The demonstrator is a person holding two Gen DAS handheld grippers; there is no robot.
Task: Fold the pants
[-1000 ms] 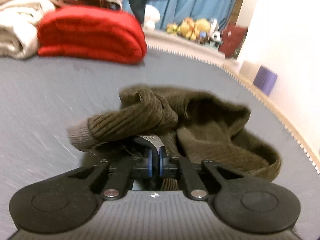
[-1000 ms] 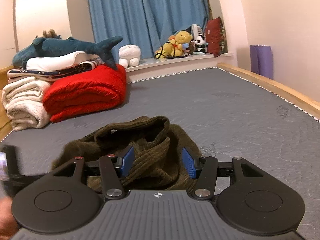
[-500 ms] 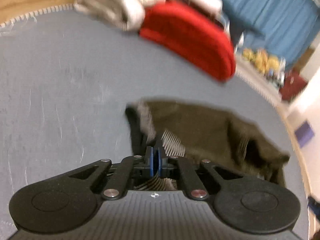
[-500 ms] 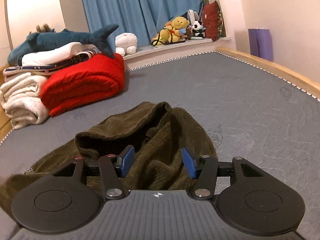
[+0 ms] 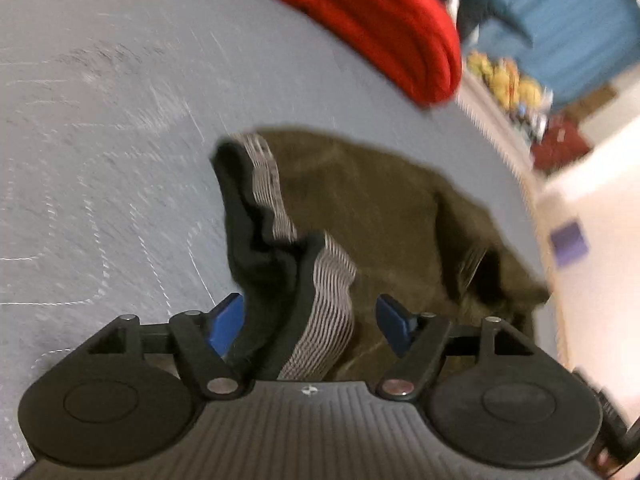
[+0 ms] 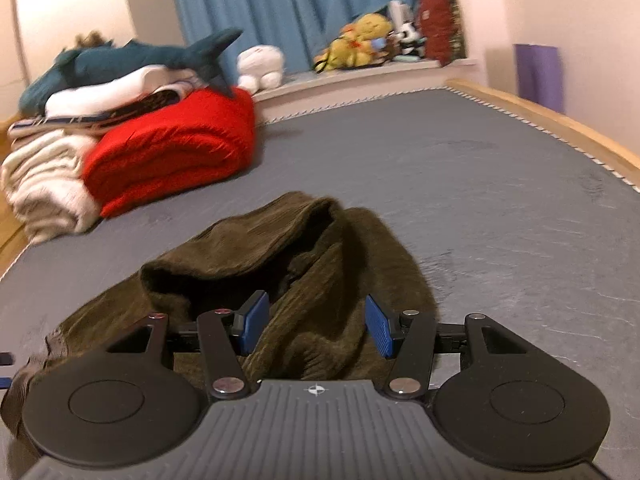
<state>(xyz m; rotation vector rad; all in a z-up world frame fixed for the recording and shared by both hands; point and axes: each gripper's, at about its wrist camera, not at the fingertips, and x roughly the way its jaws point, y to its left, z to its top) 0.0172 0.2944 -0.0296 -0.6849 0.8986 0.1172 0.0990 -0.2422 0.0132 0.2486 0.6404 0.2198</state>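
Observation:
Olive-brown corduroy pants point(image 5: 372, 208) lie in a loose heap on the grey mattress point(image 5: 100, 160). In the left wrist view their ribbed striped waistband point(image 5: 320, 300) with dark lining runs back between the fingers. My left gripper point(image 5: 310, 320) is open, its blue pads apart on either side of the waistband. In the right wrist view the pants point(image 6: 280, 256) lie bunched with a raised fold. My right gripper point(image 6: 312, 328) is open, just above the cloth, and holds nothing.
A folded red blanket point(image 6: 172, 152), white towels point(image 6: 44, 184) and a plush shark point(image 6: 132, 60) are stacked at the mattress's far left. Stuffed toys point(image 6: 360, 40) sit on the ledge by blue curtains point(image 6: 288, 4). A wooden bed rim point(image 6: 560, 124) runs along the right, beside a purple roll point(image 6: 538, 74).
My left gripper was shut on the waistband and has opened, letting it go. The pants now lie more spread out to the left. My right gripper stayed open over them.

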